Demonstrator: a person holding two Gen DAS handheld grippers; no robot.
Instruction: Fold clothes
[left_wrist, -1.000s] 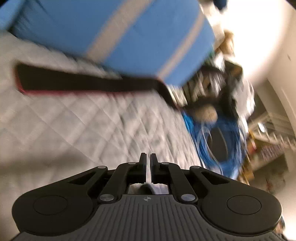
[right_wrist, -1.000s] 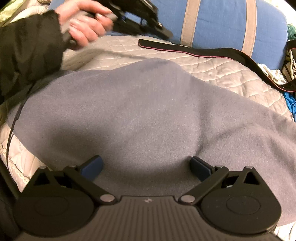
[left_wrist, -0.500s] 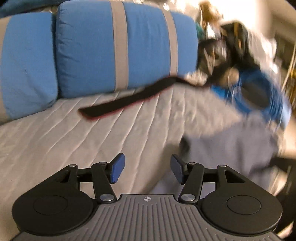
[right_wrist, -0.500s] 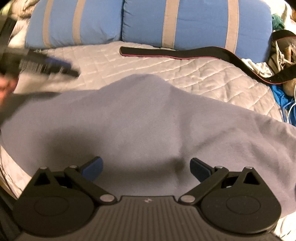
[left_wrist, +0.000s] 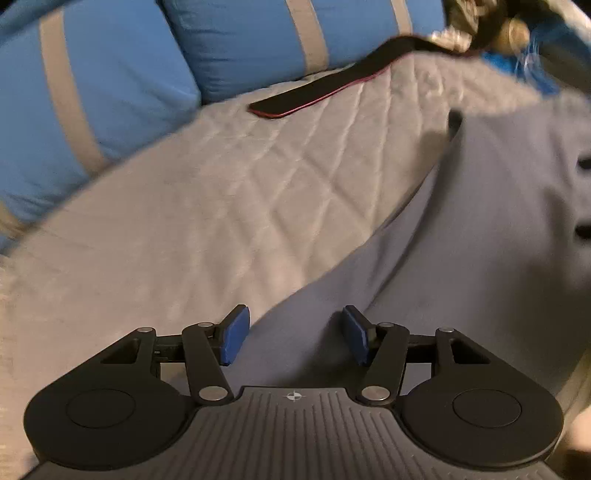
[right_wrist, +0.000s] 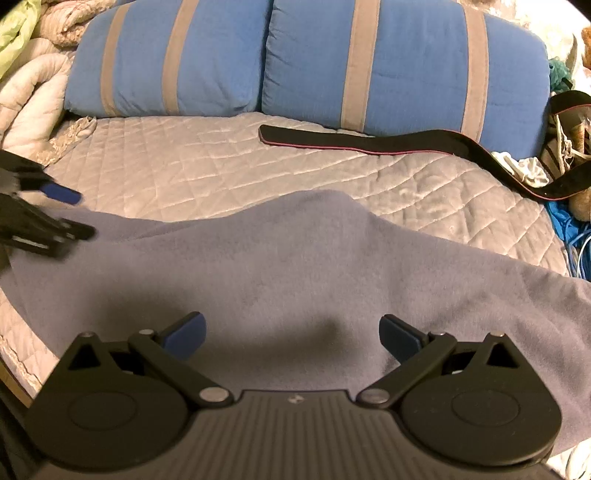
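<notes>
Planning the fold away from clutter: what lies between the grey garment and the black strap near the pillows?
Only bare quilted bedspread separates the grey garment from the black strap, clearest in the right wrist view.

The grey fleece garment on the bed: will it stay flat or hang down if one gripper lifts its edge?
The grey fleece garment likely droops: it already humps softly over the quilted bedspread. It seems light; its matte nap should resist slipping.

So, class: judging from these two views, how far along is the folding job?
Done: the grey garment is spread over the quilt, with no clear fold visible. In hand: nothing; the left gripper is open at its edge, and the right gripper is open over its middle. Left: gripping and all the folding.
</notes>
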